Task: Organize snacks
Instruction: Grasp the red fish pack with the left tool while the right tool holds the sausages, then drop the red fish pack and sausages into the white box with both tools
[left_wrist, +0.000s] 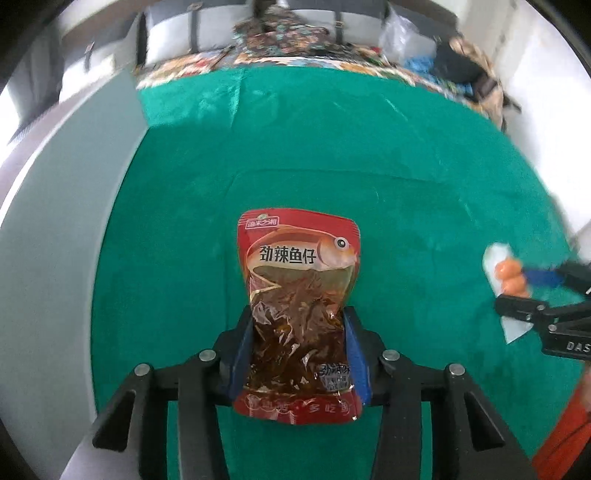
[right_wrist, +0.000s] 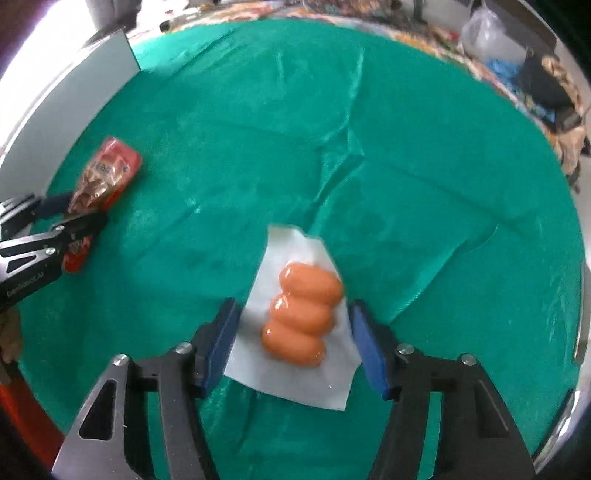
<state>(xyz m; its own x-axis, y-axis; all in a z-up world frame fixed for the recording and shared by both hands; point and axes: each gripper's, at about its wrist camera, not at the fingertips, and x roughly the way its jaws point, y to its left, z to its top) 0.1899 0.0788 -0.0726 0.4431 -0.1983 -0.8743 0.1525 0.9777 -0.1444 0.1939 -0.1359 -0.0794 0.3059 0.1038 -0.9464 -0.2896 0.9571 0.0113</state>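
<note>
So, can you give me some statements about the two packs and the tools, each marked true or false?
1. The left tool grips a red fish pack. True.
2. The sausage pack shows five sausages. False: it shows three.
3. The sausage pack lies between the pads of the right tool. True.
4. The cloth under the packs is blue. False: it is green.
5. The two packs touch each other. False: they are well apart, one at each tool.
</note>
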